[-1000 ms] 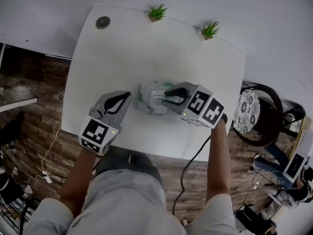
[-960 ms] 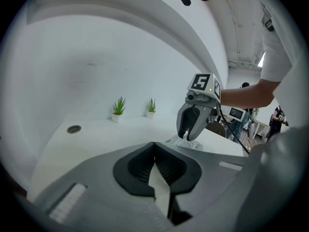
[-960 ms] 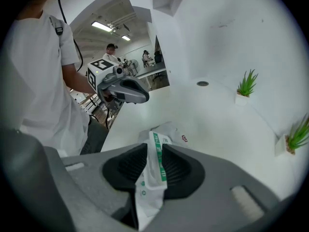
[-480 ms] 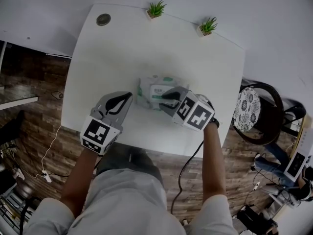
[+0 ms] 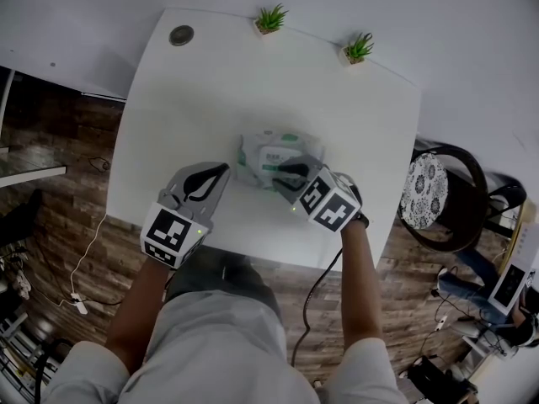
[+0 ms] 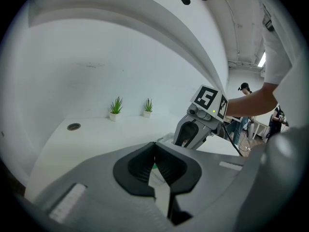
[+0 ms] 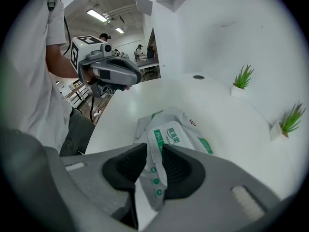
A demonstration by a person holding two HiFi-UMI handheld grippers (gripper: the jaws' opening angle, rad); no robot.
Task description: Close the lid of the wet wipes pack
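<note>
The wet wipes pack [image 5: 268, 151], white with green print, lies in the middle of the white table [image 5: 194, 99]. Its white lid flap [image 7: 170, 135] looks flat on the pack. My right gripper [image 5: 287, 173] points steeply down over the pack's near right end. Its jaws have just been opening and stand a narrow gap apart [image 7: 149, 154]; the pack shows through the gap, and nothing is pinched. Left of the pack and clear of it, my left gripper [image 5: 221, 168] hangs with its pads together [image 6: 154, 161] and nothing in them.
Two small potted plants [image 5: 270, 20] [image 5: 360, 49] stand at the table's far edge. A round cable grommet [image 5: 180, 34] sits in the far left corner. A chair [image 5: 442, 196] is beyond the table's right edge. People stand in the room behind [image 6: 245, 88].
My right gripper has drawn back toward me and dipped lower, so it tilts more steeply over the pack's near end. The left gripper has stayed put.
</note>
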